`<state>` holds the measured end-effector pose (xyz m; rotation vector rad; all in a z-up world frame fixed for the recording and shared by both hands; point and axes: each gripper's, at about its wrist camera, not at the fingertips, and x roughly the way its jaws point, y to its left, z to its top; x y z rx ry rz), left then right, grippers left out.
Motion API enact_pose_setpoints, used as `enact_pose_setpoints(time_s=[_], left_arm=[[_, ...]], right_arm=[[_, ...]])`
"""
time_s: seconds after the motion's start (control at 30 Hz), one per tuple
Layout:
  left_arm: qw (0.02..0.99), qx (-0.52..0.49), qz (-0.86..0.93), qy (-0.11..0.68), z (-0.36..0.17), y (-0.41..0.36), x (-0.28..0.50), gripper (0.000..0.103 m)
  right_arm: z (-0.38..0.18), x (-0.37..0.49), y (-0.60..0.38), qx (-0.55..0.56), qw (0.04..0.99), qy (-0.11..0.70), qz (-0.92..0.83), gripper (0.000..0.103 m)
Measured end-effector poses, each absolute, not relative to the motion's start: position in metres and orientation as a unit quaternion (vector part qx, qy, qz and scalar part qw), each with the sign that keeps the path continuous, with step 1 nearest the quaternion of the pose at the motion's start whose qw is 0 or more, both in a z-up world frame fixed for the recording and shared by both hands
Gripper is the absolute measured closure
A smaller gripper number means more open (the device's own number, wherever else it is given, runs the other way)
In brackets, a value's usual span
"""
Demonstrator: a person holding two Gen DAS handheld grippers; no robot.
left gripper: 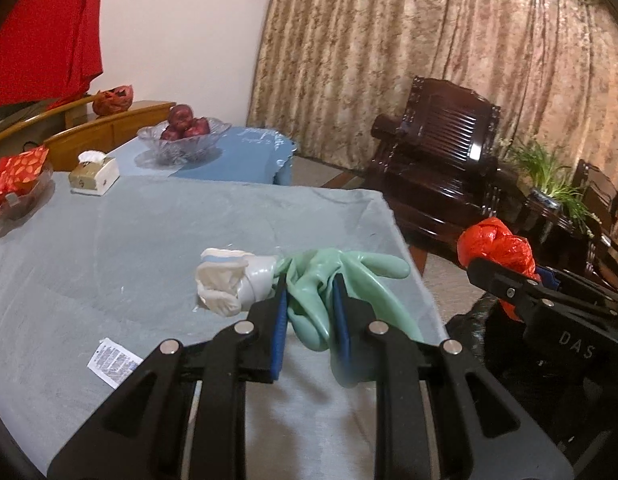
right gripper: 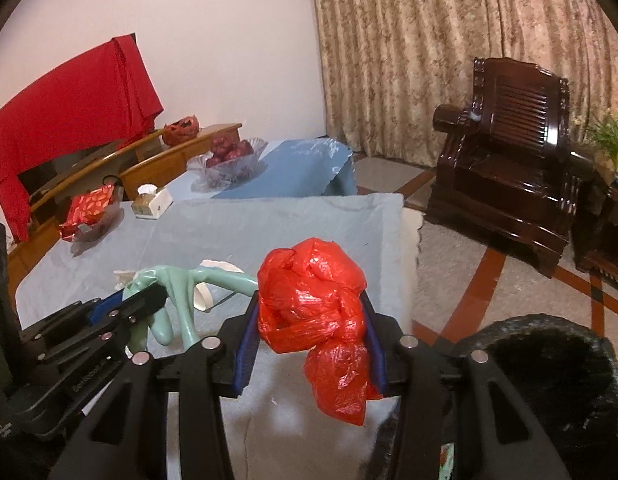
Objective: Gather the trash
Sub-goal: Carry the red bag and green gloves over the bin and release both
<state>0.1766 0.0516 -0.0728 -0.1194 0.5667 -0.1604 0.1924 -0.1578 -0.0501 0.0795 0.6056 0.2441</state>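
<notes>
Left claw is gripping a limp green rubber glove with a white cuff, hanging above the tabletop. Right claw is clamping a crumpled red plastic bag near the tabletop's right edge. A black-lined bin is sitting open just right of it. A paper packet, tissue box and fruit bowl are lying well apart.

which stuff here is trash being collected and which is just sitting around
Job:
green rubber glove in left gripper
red plastic bag in right gripper
black-lined bin
white crumpled wrapper
small printed packet

Lying about:
apple bowl
tissue box
armchair
</notes>
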Motion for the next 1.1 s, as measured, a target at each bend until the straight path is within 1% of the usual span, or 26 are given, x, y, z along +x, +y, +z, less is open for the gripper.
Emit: enact_pose_setpoints(time_s=[0.3, 0.7, 1.1], left_arm=[[0.956, -0.048, -0.122, 0.263, -0.057, 0.012, 0.153, 0.083], [0.947, -0.03, -0.185, 0.26, -0.052, -0.053, 0.133, 0.083], [0.927, -0.006, -0.254, 0.275, -0.063, -0.119, 0.122, 0.083]], right_arm=[[-0.037, 0.161, -0.196, 0.047, 0.953, 0.285, 0.089, 0.058], [-0.029, 0.117, -0.262, 0.059, 0.959, 0.275, 0.022, 0.058], [-0.047, 0.075, -0.329, 0.077, 0.954, 0.287, -0.047, 0.058]])
